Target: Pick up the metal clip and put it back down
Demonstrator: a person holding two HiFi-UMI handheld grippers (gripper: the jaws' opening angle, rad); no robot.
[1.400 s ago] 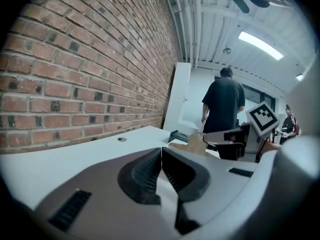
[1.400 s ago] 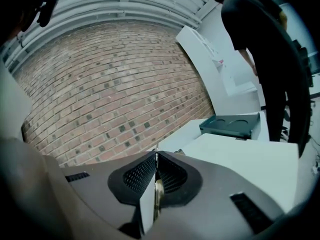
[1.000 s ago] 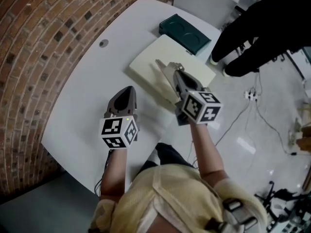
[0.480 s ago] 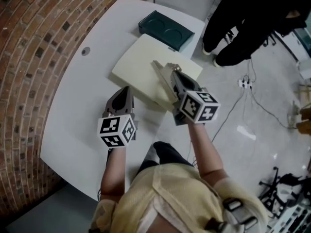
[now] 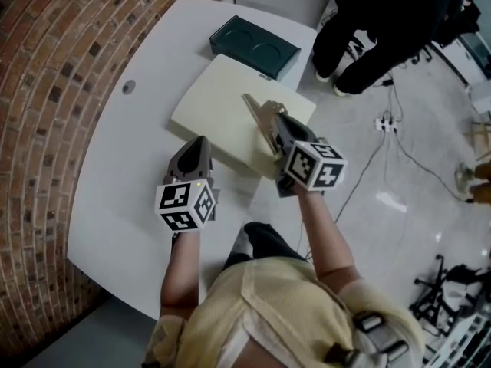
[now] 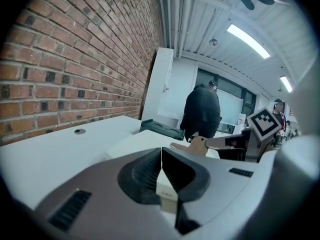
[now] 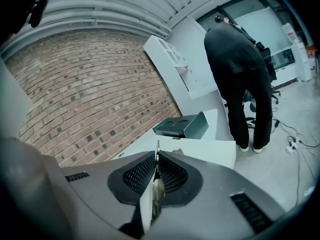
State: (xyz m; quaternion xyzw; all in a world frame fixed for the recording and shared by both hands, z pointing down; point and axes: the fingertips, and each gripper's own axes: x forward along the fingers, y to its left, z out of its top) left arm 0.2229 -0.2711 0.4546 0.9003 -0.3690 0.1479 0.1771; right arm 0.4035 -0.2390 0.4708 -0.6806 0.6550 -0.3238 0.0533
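The metal clip [image 5: 258,110], a thin tan-and-metal piece, hangs above the cream board [image 5: 219,102] with my right gripper [image 5: 275,123] shut on it. In the right gripper view, its thin metal edge [image 7: 157,151] stands pinched between the two ribbed pads of that gripper [image 7: 157,158]. From the left gripper view the clip [image 6: 192,145] sticks out in front of the right gripper [image 6: 235,143]. My left gripper [image 5: 196,147] hovers over the white table [image 5: 130,159] beside the board. Its jaws [image 6: 161,154] are shut with nothing between them.
A dark green box [image 5: 254,47] lies past the cream board at the table's far edge. A small round grommet [image 5: 128,87] sits near the brick wall [image 5: 46,67]. A person in dark clothes [image 5: 383,21] stands off the far right corner, with cables [image 5: 399,144] on the floor.
The head view has swung, so the board and green box sit further left in the frame. Both grippers keep their pose and the right one still holds the clip.
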